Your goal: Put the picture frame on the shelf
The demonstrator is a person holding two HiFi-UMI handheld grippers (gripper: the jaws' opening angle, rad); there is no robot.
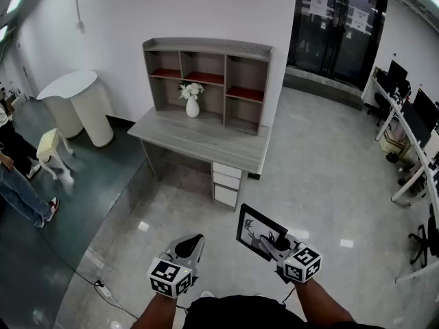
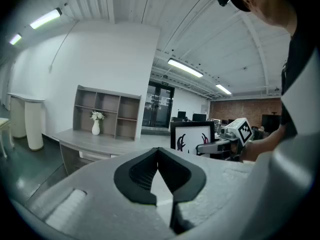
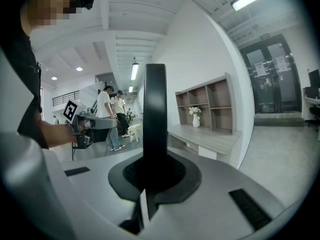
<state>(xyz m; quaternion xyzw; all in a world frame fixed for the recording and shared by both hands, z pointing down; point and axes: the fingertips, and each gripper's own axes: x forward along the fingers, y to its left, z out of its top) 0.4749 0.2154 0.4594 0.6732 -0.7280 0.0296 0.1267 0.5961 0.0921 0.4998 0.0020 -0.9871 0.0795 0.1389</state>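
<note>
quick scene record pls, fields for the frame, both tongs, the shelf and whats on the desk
picture frame: held up above the floor, not yet on the shelf
right tongs: shut on the picture frame's edge
left tongs: shut, nothing between them
shelf: open cubbies at the back of the desk, ahead of the person; no objects visible in them
desk: grey, drawers at its right end
vase: white flowers, upright on the desk at the shelf's foot

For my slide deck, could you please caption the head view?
The right gripper grips the picture frame, left gripper shut and empty, both facing the shelf on the desk.
</note>
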